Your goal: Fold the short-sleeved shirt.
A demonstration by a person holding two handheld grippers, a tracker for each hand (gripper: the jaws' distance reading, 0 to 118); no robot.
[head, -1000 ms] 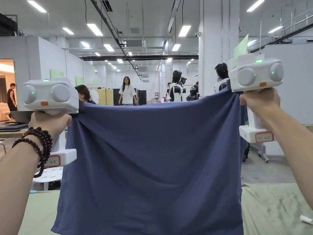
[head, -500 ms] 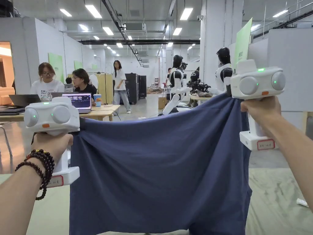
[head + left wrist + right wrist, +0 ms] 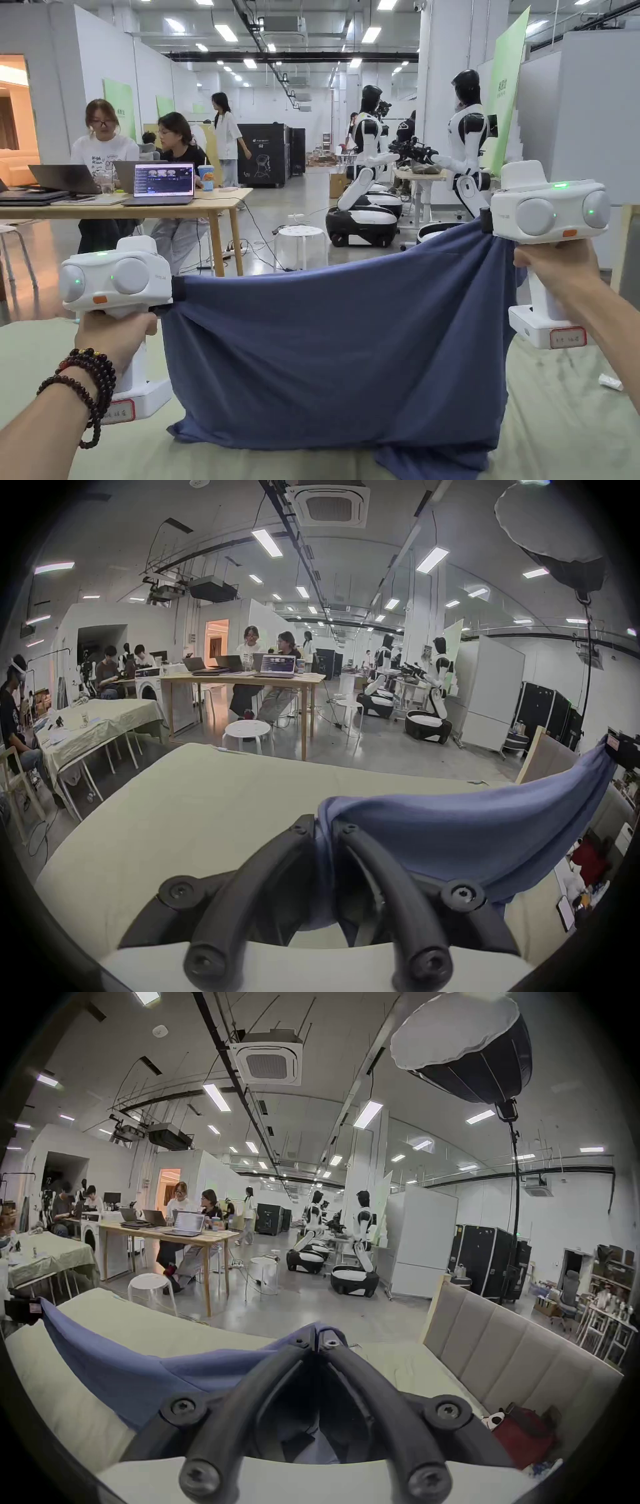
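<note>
A dark blue short-sleeved shirt (image 3: 337,350) hangs stretched between my two grippers, its lower edge bunched on the pale green table cover (image 3: 562,425). My left gripper (image 3: 176,292) is shut on the shirt's left corner, lower than the other. In the left gripper view both black jaws pinch a gathered fold of the shirt (image 3: 467,840) at the left gripper (image 3: 325,826). My right gripper (image 3: 484,222) is shut on the right corner, held higher. In the right gripper view the right gripper (image 3: 317,1333) clamps the cloth (image 3: 138,1366), which runs off to the left.
A small white object (image 3: 609,381) lies on the cover at the right. Beyond the table stand a white stool (image 3: 301,240), a wooden desk (image 3: 206,203) with laptops and seated people, and humanoid robots (image 3: 465,156). A padded headboard (image 3: 519,1345) flanks the right side.
Both grippers have come down with the shirt, the left lower than the right. The shirt's bottom edge now rests and bunches on the table cover instead of hanging free.
</note>
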